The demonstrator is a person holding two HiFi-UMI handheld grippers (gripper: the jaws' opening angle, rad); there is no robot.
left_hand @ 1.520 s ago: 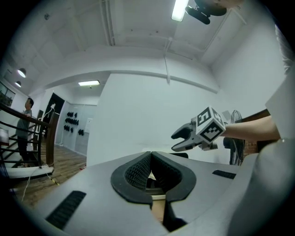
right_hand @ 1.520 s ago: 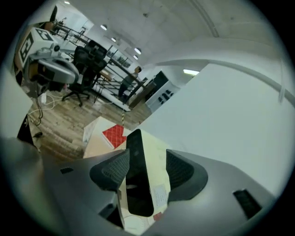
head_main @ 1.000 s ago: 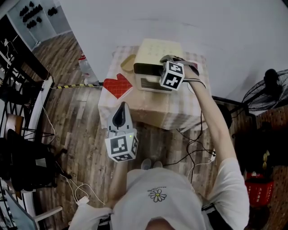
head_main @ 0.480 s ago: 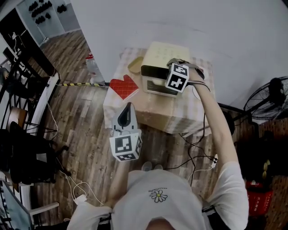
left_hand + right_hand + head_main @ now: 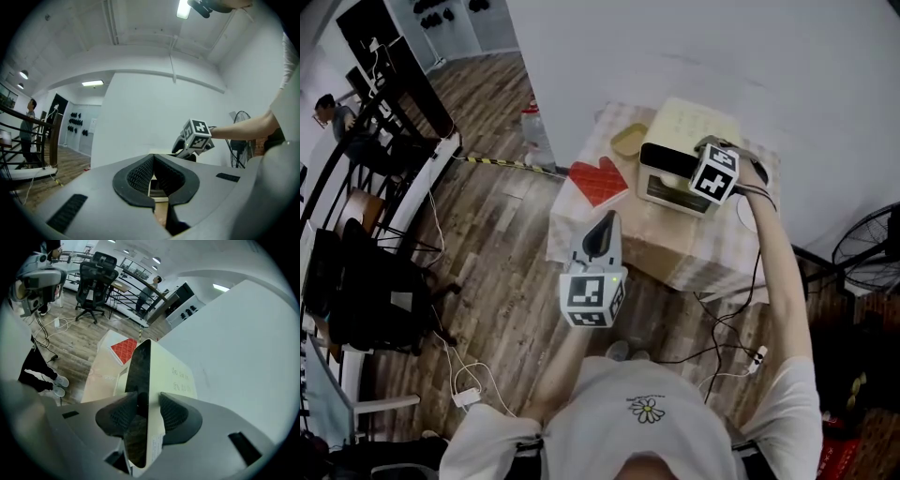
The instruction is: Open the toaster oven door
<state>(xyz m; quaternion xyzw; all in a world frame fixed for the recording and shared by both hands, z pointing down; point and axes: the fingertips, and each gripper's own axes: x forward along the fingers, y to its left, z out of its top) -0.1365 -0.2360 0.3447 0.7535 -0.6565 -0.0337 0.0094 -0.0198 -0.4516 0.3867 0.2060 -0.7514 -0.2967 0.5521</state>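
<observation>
A cream toaster oven (image 5: pixel 698 131) with a dark glass door (image 5: pixel 666 161) stands on a checked-cloth table (image 5: pixel 712 258). My right gripper (image 5: pixel 701 157) reaches in from the right at the oven's top front edge. In the right gripper view its jaws (image 5: pixel 147 404) straddle the top edge of the door (image 5: pixel 139 371), one pad on the dark glass, the other against the cream top (image 5: pixel 173 376). The door looks closed against the body. My left gripper (image 5: pixel 607 217) hangs shut and empty in front of the table, pointing at the oven (image 5: pixel 157 187).
A red oven mitt (image 5: pixel 598 181) and a yellow dish (image 5: pixel 628 141) lie on the table left of the oven. A white plate (image 5: pixel 741 211) sits to its right. A fan (image 5: pixel 872 248) stands at the right; an office chair (image 5: pixel 366 281) and floor cables (image 5: pixel 469 394) at the left.
The head view has swung, so the table and oven now sit further right in frame. Both grippers keep their places relative to the oven; the door has not visibly moved.
</observation>
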